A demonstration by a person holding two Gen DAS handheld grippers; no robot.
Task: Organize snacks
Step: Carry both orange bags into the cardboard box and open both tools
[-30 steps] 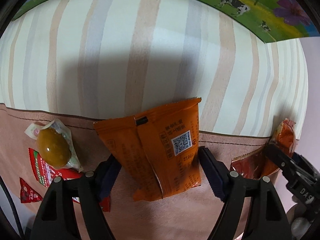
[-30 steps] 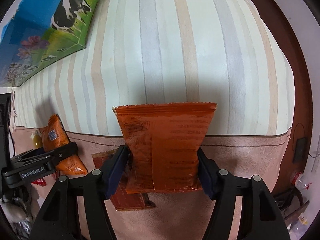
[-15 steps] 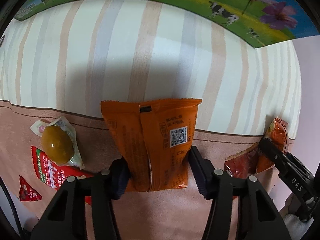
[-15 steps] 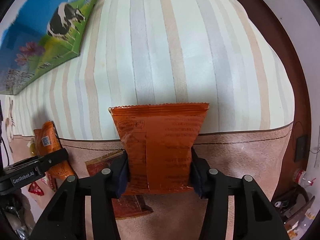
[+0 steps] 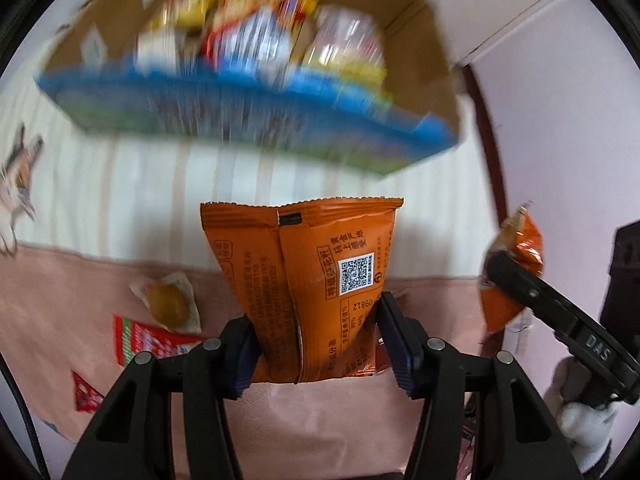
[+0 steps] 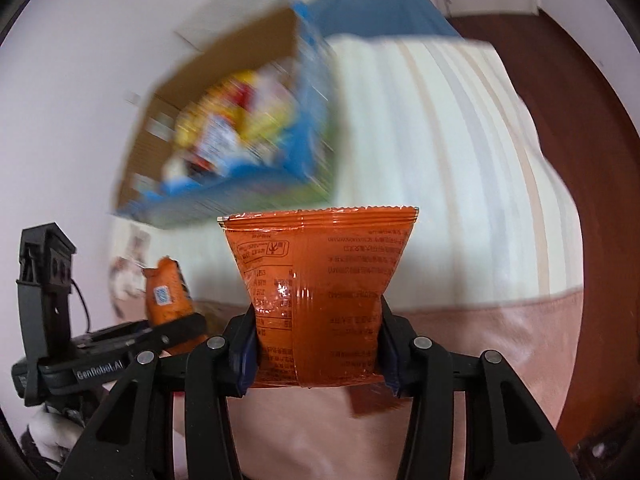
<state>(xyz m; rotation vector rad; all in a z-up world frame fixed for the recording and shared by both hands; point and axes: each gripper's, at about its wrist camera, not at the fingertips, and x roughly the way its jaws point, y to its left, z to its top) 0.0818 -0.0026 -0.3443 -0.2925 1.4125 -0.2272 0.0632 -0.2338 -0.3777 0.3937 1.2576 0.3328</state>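
My left gripper (image 5: 316, 344) is shut on an orange snack packet (image 5: 308, 276) with a QR code, held upright above the pink cloth. My right gripper (image 6: 316, 352) is shut on a dark orange snack packet (image 6: 320, 292), also held upright. Each gripper shows in the other's view: the right one with its packet (image 5: 516, 276) at the far right, the left one with its packet (image 6: 166, 294) at the lower left. An open cardboard box (image 5: 256, 72) with a blue printed side, holding several snack packets, stands blurred on the striped surface ahead; it also shows in the right wrist view (image 6: 240, 128).
On the pink cloth (image 5: 60, 296) at the left lie a wrapped brown snack (image 5: 168, 302), a red and green packet (image 5: 148, 340) and a small red triangular packet (image 5: 86, 394). The striped cloth (image 6: 460, 200) runs ahead to the box. A dark wooden edge (image 6: 592, 152) lies right.
Both grippers have lifted and tilted up with their packets. The box's open top and its contents have come into view, blurred by motion. The loose snacks on the cloth look farther away.
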